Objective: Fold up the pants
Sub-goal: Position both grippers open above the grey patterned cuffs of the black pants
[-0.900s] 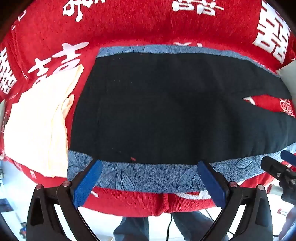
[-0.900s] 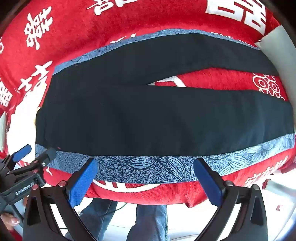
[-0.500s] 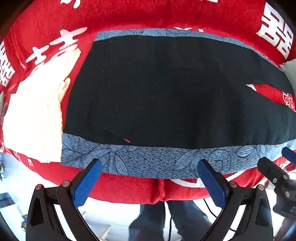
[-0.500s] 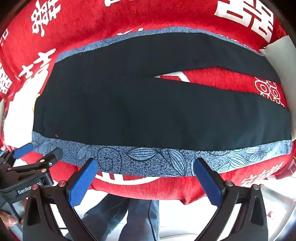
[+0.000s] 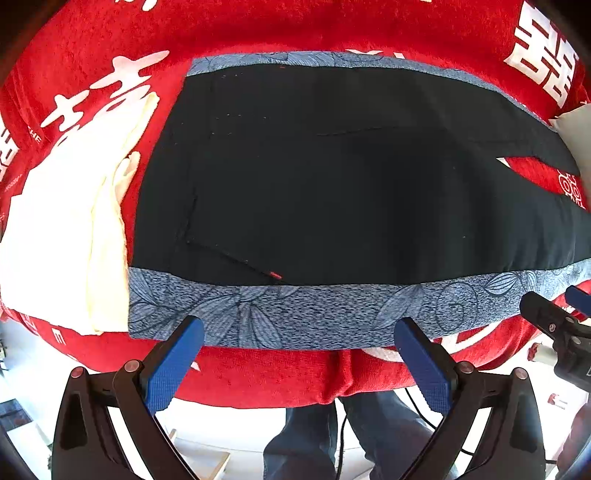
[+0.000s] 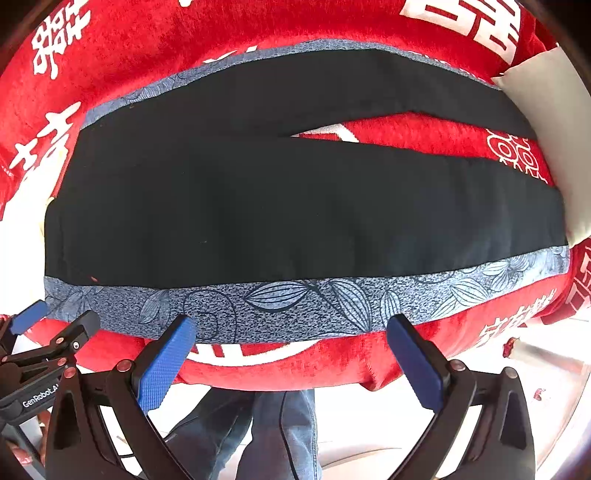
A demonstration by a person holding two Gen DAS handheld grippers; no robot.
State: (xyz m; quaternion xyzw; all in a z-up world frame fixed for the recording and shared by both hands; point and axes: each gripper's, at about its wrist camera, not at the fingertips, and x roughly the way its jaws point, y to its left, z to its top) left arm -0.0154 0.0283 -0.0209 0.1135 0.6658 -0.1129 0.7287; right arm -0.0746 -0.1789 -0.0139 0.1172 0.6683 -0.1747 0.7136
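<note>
- Pants [image 5: 351, 199] spread flat on the red cloth [image 5: 295, 26], black with a blue patterned side band [image 5: 314, 314] along the near edge; legs parted in a narrow V toward the right, red showing between them.
- Left gripper [image 5: 299, 354] spread wide, empty, poised just above the near band toward the waist end; nothing between the pads.
- Right gripper [image 6: 291, 350] likewise spread wide and empty, over the same band further toward the legs.
- Risk of pinching the red cloth together with the band: both lie flush at the table's edge, so a low bite likely drags the covering along.
- Risk of catching only the top layer: thin fabric, layers probably separating on the lift and leaving a crooked fold.
- Risk of uneven halves: legs not lying parallel, so carrying the near edge across may leave the far leg peeking out.
- Risk of disturbing the cream garment [image 5: 70, 221] touching the waist edge, if the waist end swings left.
- Risk of the two tools knocking together, being close side by side along one band.
</note>
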